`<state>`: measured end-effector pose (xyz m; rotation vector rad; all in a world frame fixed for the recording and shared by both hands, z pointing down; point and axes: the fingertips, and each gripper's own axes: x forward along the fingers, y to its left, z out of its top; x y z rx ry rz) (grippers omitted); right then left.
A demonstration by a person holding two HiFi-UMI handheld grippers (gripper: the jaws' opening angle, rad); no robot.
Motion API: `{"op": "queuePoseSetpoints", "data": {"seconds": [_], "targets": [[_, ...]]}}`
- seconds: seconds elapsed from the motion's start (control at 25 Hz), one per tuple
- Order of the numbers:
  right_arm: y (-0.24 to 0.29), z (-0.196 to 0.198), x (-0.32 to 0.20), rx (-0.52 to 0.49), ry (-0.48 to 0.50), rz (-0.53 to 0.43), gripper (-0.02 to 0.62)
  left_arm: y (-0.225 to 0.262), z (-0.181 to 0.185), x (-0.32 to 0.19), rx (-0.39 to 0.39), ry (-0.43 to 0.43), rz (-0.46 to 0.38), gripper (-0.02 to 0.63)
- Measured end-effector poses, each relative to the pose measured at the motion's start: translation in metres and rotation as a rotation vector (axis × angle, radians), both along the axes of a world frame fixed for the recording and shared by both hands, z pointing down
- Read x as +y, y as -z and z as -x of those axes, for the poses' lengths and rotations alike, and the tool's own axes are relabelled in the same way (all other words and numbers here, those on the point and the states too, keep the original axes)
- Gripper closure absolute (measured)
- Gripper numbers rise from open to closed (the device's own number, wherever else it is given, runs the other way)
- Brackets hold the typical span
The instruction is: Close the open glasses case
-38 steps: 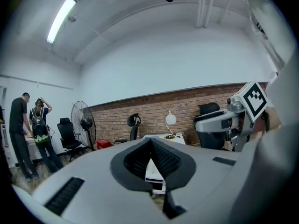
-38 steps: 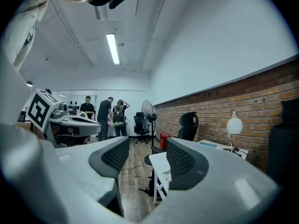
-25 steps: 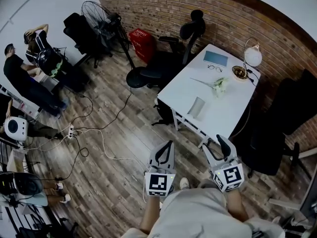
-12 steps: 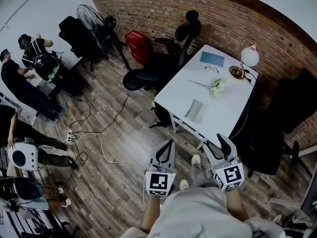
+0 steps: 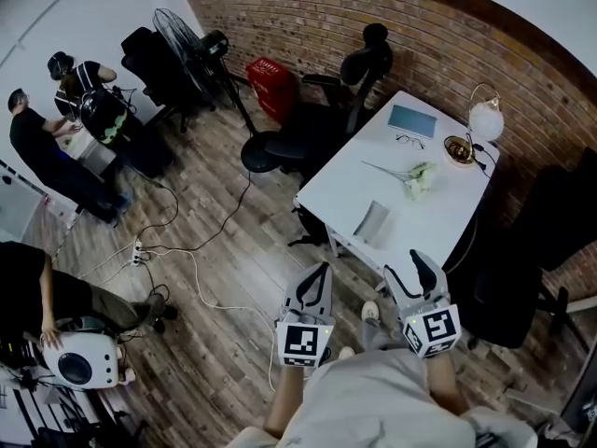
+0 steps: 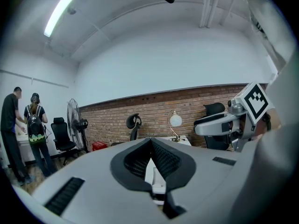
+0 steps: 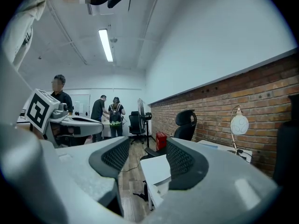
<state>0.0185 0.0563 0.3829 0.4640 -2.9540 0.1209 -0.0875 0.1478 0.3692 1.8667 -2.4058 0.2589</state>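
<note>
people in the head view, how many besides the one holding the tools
3. Two stand together at the upper left: a person in dark clothes, a person wearing a backpack. A third person is at the left edge, lower down. More may be hidden.

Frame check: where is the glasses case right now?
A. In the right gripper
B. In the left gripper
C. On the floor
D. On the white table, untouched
D: the case lies on the table, while the left gripper and right gripper are held apart from it with nothing between their jaws.
</note>
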Motion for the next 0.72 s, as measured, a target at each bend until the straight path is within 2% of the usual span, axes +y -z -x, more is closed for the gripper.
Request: {"op": "queuePoseSetpoints", "data": {"seconds": [0.24, 0.72], "targets": [[0.006, 0.024, -0.040, -0.009, 0.040, -0.012, 0.344, 0.005, 0.021, -0.037, -0.008, 0.027, 0.004, 0.601], [0.004, 0.057, -0.125, -0.011, 0.079, 0.026, 0.344, 0.009, 0.051, -0.116, -0.020, 0.080, 0.025, 0.601]]}}
